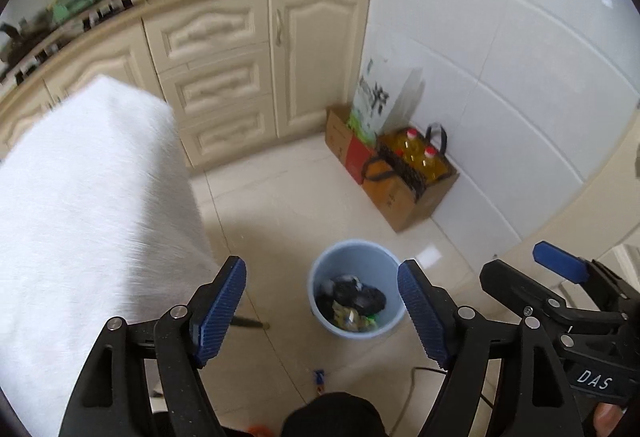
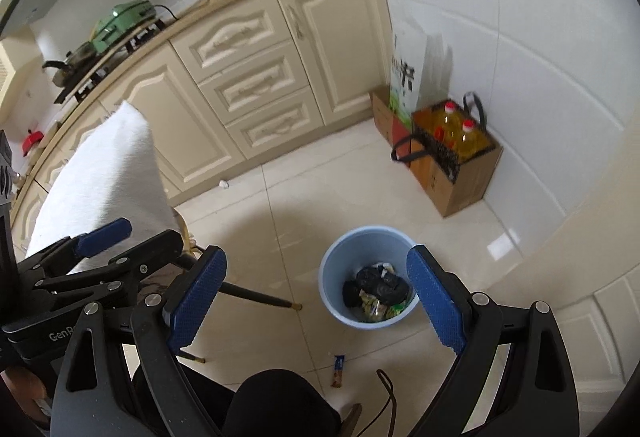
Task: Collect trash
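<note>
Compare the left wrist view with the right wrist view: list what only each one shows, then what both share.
Only the left wrist view: the right tongs seen from the side, at the right edge.

Only the right wrist view: a small white scrap on the floor by the cabinets, a red object at the far left, and the left tongs from the side.

Both: the blue bin holding trash, a wrapper on the floor tiles, the box with oil bottles, and the white-covered table.

Cream tiled floor [image 2: 360, 181] carries pale blue bin [image 2: 340, 257], upright, trash inside. Small snack wrapper [image 2: 338, 371] flat on tiles just in front of bin. Cardboard boxes [image 2: 460, 181] against wall, well behind bin. Dark cord [image 2: 386, 381] near wrapper.
</note>
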Demonstrator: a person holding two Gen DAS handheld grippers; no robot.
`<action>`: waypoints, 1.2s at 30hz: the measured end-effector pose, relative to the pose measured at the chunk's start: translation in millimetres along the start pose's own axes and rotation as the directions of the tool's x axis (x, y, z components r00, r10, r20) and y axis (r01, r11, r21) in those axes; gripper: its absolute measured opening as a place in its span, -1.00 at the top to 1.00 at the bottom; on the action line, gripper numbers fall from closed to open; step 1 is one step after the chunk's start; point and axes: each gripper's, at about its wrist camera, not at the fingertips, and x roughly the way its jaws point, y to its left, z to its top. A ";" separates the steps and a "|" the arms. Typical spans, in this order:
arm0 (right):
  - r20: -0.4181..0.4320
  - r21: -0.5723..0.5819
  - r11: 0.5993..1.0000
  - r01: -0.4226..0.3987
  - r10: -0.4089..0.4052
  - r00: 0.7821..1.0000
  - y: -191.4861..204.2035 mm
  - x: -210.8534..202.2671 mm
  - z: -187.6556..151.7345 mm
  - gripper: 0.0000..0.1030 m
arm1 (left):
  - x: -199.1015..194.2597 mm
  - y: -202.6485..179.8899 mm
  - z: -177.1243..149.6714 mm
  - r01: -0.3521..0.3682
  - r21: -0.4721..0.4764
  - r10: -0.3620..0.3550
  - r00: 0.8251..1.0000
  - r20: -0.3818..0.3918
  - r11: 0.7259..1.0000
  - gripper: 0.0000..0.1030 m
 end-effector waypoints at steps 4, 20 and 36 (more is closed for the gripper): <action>0.070 -0.042 0.999 0.019 -0.016 0.997 25.0 -31.9 -0.3 -0.84 | -52.3 1.4 -17.7 -0.051 0.020 0.048 0.992 0.114 0.998 -0.48; 0.322 -0.199 0.980 0.001 0.064 0.944 118.8 -144.4 -26.3 -0.99 | -262.6 12.1 -169.1 -0.262 -0.101 0.277 0.829 0.485 0.960 -0.98; 0.449 -0.262 0.965 0.004 0.118 0.886 150.0 -235.9 -59.9 -1.00 | -402.8 7.1 -269.8 -0.220 -0.164 0.274 0.797 0.538 0.962 -0.99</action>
